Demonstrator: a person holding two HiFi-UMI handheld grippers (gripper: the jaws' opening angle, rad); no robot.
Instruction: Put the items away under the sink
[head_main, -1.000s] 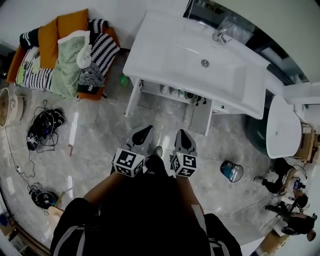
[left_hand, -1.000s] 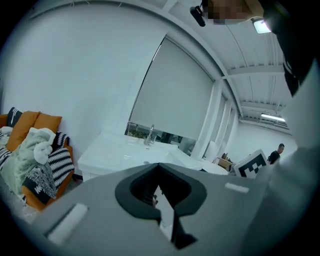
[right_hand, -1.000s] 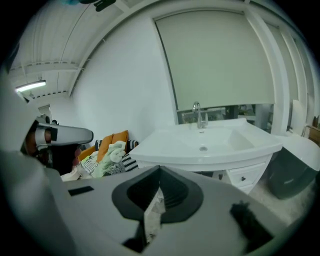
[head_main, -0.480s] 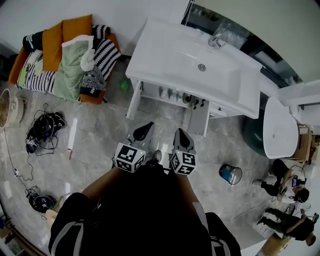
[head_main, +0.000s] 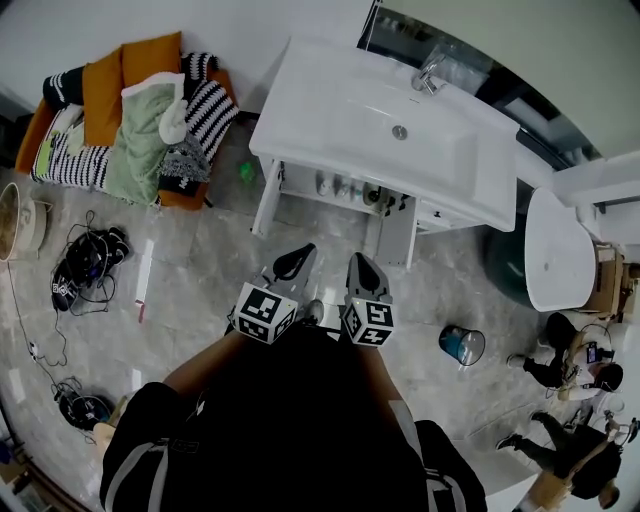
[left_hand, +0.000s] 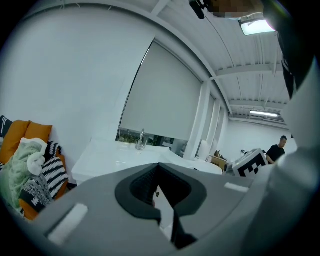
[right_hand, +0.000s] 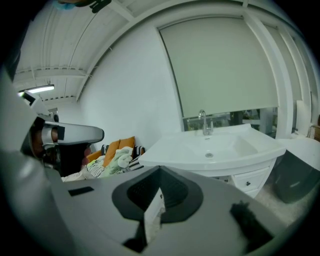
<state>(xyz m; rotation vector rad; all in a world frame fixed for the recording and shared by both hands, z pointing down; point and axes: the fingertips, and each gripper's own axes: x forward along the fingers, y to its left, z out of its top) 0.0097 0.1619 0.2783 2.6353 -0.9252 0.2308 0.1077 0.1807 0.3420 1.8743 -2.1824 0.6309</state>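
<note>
A white sink vanity (head_main: 400, 130) stands against the far wall, with its tap (head_main: 428, 72) at the back. On the open shelf under the basin sit several small bottles and items (head_main: 345, 188), and a white cabinet door (head_main: 400, 235) hangs open to their right. My left gripper (head_main: 293, 262) and right gripper (head_main: 362, 272) are held side by side above the floor, short of the vanity and pointing at it. Both are shut and hold nothing. The left gripper view shows its jaws (left_hand: 165, 220) closed below the sink (left_hand: 125, 155). In the right gripper view the jaws (right_hand: 150, 220) are closed too, with the basin (right_hand: 215, 147) ahead.
An orange seat piled with clothes (head_main: 130, 110) stands at the left. A small green thing (head_main: 246, 171) lies by the vanity's left leg. Cables (head_main: 85, 260) lie on the tiled floor. A blue bin (head_main: 462, 345), a white toilet (head_main: 560, 255) and people (head_main: 570, 360) are at the right.
Both grippers have crept slightly forward toward the vanity, still shut and empty. The view has shifted a little with the person.
</note>
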